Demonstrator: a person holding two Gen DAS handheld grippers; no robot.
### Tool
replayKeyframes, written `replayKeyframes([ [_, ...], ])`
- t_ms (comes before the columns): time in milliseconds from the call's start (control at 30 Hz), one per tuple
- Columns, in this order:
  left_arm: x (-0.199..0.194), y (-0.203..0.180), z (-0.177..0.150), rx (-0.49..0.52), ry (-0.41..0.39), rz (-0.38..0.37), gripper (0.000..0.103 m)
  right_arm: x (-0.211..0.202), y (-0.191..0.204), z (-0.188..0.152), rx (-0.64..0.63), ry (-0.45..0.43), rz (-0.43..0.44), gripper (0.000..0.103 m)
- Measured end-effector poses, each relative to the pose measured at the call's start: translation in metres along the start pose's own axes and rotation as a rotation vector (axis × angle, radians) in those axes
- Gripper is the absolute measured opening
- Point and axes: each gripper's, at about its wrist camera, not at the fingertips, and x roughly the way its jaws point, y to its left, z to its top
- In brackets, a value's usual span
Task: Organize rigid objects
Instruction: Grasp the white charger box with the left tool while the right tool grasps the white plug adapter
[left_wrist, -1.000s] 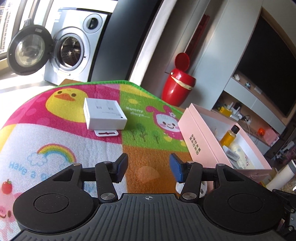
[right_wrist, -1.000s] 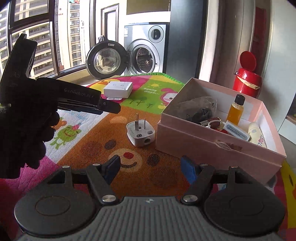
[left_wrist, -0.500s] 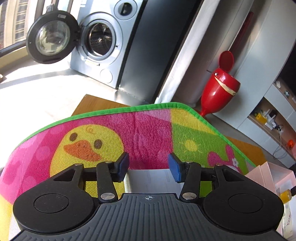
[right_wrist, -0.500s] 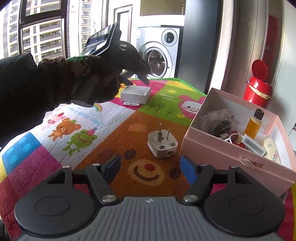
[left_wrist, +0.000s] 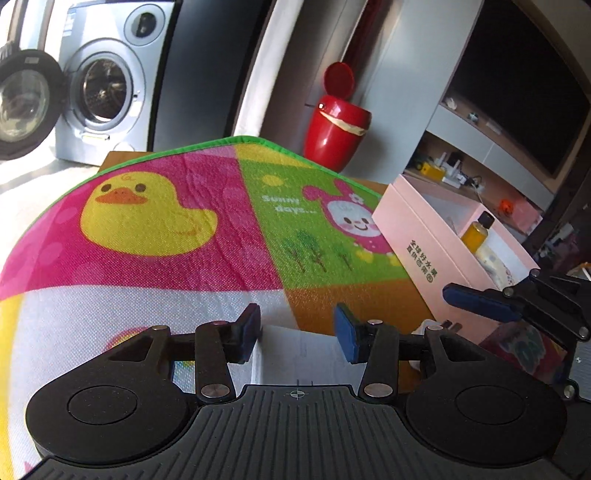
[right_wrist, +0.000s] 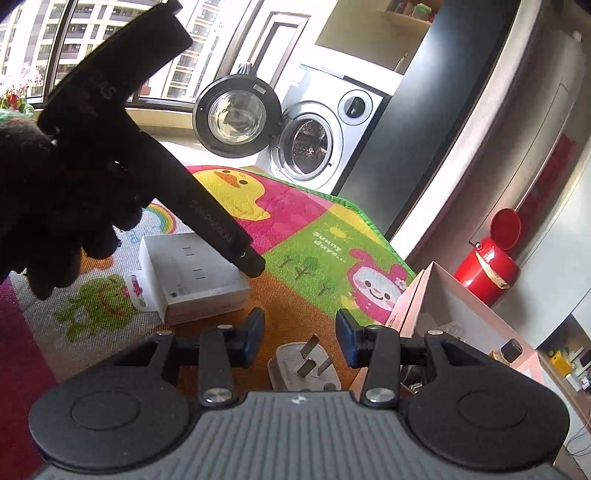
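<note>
Since left gripper (left_wrist: 297, 332) moved from above mat's far edge onto white box (left_wrist: 295, 354), fingers now straddle it, open, not clamped. Right gripper (right_wrist: 300, 338) open, empty, over plug (right_wrist: 303, 369) beside pink box (right_wrist: 461, 306). Pickups imminent.

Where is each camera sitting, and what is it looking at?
Left wrist: rides the left gripper, looking along its open fingers at the white box lying between them; the right gripper's blue finger pokes in at the right.
Right wrist: rides the right gripper, looking over the white plug; the gloved left hand shows on the left.
Both see: the colorful mat, pink box, washing machine and red bin.
</note>
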Motion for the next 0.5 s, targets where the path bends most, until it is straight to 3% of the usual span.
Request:
replayKeyframes([
  [233, -0.066, -0.012, -0.022, 0.043, -0.138, 0.151, 0.048, -0.002, -0.004, -0.007, 0.047, 0.063, 0.086, 0.034],
  [500, -0.066, -0.034, -0.040, 0.122, -0.082, 0.137, 0.048, -0.047, -0.014, -0.043, 0.142, 0.078, 0.139, 0.033],
])
